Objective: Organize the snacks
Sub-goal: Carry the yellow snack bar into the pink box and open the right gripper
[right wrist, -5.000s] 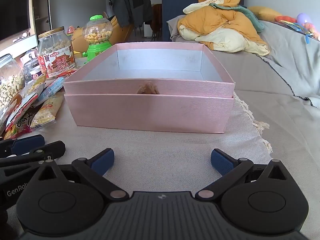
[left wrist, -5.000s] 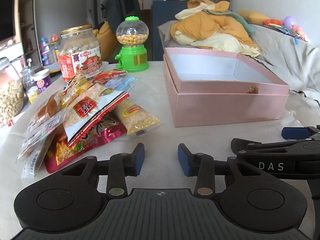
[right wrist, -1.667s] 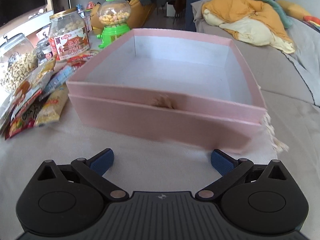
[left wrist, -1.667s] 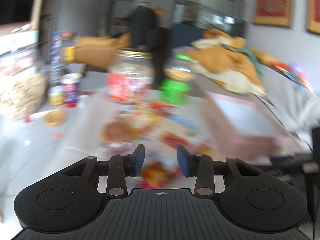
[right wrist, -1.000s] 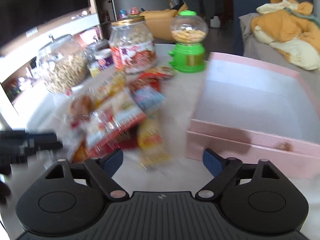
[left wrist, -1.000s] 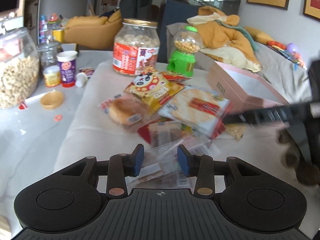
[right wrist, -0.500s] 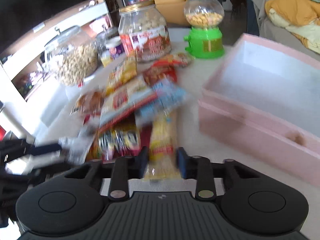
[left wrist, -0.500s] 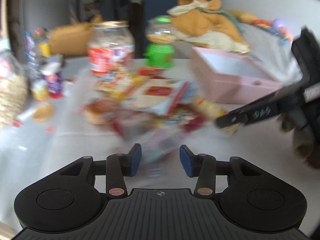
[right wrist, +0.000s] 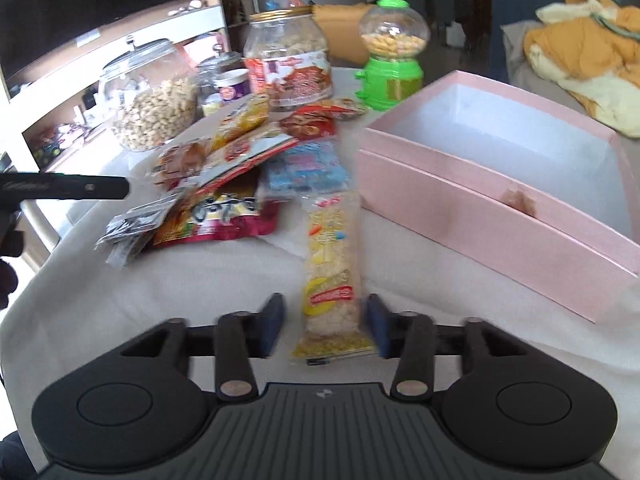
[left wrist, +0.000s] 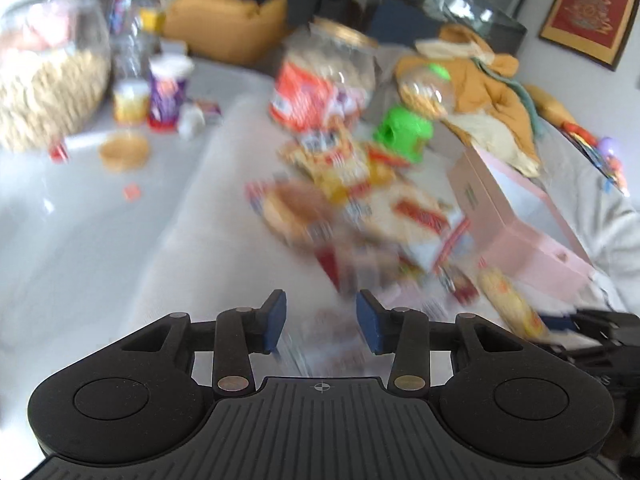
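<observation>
The yellow snack packet lies between the opening jaws of the right gripper, its right pad touching; the left gripper, half open, is closing over a blurred clear packet.

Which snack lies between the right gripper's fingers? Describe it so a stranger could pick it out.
Start at the pink box. Just left of its near corner, a long clear packet of pale yellow crackers lies apart from the pile, its near end between the opening right gripper fingers.

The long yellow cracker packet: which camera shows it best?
The right wrist view: the long yellow cracker packet lies sharp and centred, its near end between the opening right tongs. The left wrist view shows it only blurred at the right.
</observation>
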